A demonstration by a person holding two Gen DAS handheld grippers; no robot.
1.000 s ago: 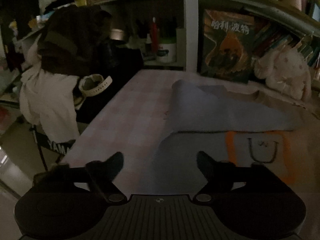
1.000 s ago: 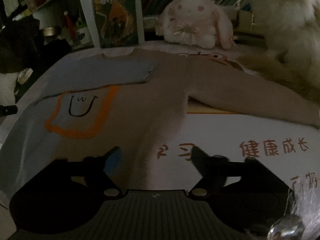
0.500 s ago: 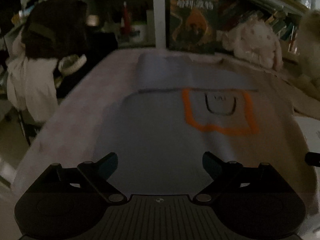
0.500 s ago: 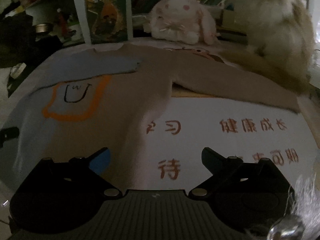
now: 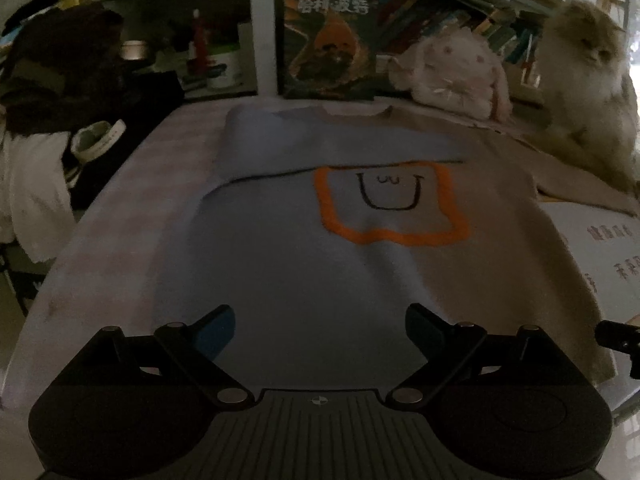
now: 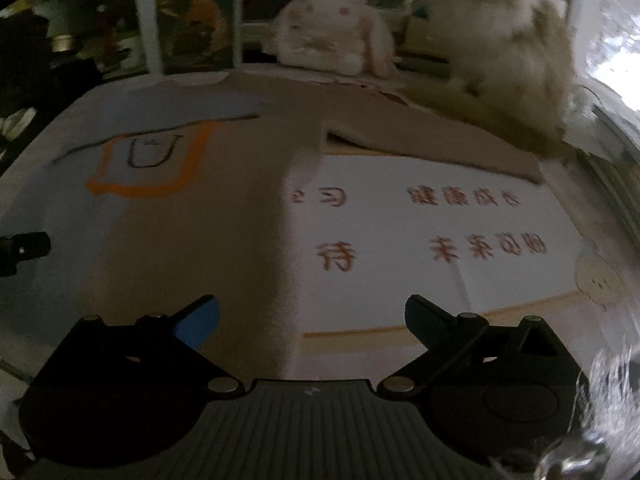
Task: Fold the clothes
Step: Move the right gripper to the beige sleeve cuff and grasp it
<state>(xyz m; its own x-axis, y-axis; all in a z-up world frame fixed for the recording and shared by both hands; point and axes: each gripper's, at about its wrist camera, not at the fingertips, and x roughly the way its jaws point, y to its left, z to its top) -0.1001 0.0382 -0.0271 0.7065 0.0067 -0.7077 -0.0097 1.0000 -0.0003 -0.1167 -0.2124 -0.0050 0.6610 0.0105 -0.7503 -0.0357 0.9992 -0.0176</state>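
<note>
A sweater [image 5: 304,264], blue on its left half and beige on its right [image 6: 200,232], lies flat on the table, with an orange square and a smile drawn on the chest. Its blue sleeve [image 5: 328,148] is folded across the chest. The beige sleeve [image 6: 432,144] stretches out to the right. My left gripper [image 5: 320,320] hovers open over the blue hem with nothing between its fingers. My right gripper [image 6: 312,312] is open above the sweater's beige side edge, one finger over cloth and the other over the white mat [image 6: 440,224].
A plush rabbit [image 5: 452,68] and a fluffy cat [image 5: 588,68] sit at the table's far right, and the cat's fur lies near the beige sleeve. A book [image 5: 328,36] leans on the shelf behind. Clothes are heaped on a chair [image 5: 44,120] to the left.
The left view swung from the table's left edge to face the sweater squarely. The right gripper slid right, bringing more white mat into view. Both sets of jaws widened a little.
</note>
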